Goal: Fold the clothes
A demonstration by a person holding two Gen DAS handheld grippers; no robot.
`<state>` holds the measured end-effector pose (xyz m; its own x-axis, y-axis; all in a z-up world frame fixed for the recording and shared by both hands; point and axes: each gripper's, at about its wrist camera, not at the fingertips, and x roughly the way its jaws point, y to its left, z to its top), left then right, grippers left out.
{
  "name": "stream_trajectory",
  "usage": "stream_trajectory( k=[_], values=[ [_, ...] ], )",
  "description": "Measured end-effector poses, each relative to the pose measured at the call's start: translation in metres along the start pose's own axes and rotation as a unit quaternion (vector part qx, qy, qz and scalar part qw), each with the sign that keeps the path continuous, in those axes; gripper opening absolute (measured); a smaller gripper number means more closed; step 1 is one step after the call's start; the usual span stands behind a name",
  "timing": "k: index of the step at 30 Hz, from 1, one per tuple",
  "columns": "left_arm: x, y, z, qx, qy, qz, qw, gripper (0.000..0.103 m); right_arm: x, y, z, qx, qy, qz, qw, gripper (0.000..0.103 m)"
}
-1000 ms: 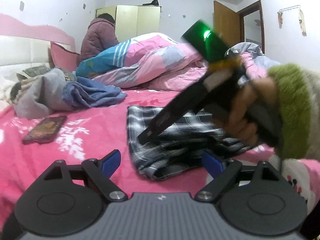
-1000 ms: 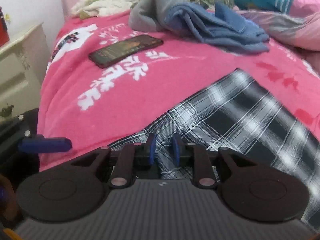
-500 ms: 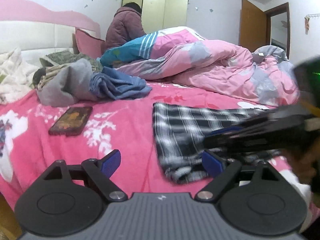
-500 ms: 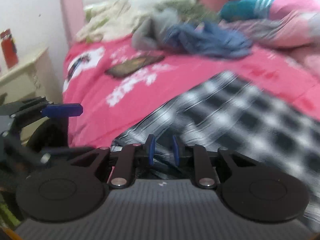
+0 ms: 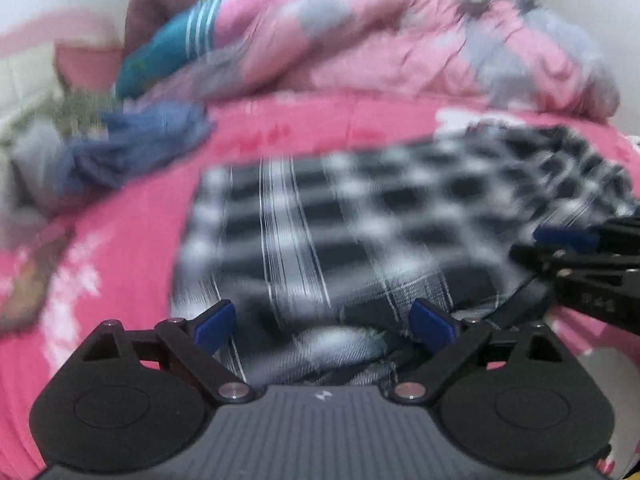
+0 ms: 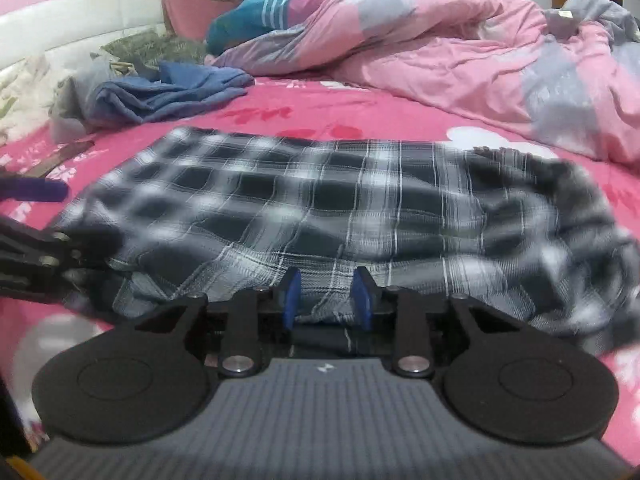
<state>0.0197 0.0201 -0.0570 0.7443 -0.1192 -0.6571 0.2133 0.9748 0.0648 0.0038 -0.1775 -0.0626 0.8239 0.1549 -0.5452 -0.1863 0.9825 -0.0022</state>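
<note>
the black-and-white plaid garment lies spread across the pink bedsheet of the bed, its near hem bunched and wrinkled just in front of both grippers; the left wrist view is strongly blurred, the right wrist view is blurred at the garment's outer parts; the left gripper hangs over the near edge of the garment, its jaws wide and opening, the blue pads standing clear of the cloth with bunched plaid fabric showing between and below them; nothing is pressed between them; the right gripper sits at the near hem, its jaws narrow and opening, with a fold of plaid cloth in the gap between the blue pads; whether those pads press on the fold cannot be told; in the left wrist view the right gripper enters from the right edge, over the garment's right side; in the right wrist view the left gripper enters from the left edge, at the garment's left corner; behind the garment, a crumpled blue garment lies near the head of the bed, well apart from the plaid one; a rumpled pink and grey quilt is heaped along the far side; a dark phone lies on the sheet to the left.
</note>
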Motion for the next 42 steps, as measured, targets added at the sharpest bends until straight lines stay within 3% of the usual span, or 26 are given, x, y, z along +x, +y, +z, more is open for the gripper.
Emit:
stream_trajectory(
  k=[4,16,27,30,34,42],
  values=[
    [0.003,0.015,0.001,-0.060,0.020,-0.014,0.9979,0.103,0.002,0.001,-0.006,-0.009,-0.013,-0.010,1.000,0.029],
    [0.005,0.004,0.017,-0.081,0.072,0.034,0.9935,0.103,-0.003,-0.010,-0.010,0.026,-0.019,0.011,0.999,0.030],
    [0.007,0.000,0.022,-0.084,0.088,0.051,0.9913,0.103,-0.006,-0.015,-0.013,0.043,-0.030,0.037,0.998,0.039],
    [0.006,-0.002,0.022,-0.083,0.087,0.056,0.9912,0.103,-0.009,-0.012,-0.014,0.036,-0.038,0.041,0.998,0.049],
    [0.005,-0.004,0.022,-0.080,0.088,0.060,0.9911,0.103,-0.017,-0.011,-0.006,0.023,-0.042,0.038,0.998,0.079],
    [0.004,-0.007,0.023,-0.077,0.090,0.067,0.9907,0.103,-0.017,-0.025,0.023,-0.005,-0.058,-0.017,0.998,0.085]
  ],
)
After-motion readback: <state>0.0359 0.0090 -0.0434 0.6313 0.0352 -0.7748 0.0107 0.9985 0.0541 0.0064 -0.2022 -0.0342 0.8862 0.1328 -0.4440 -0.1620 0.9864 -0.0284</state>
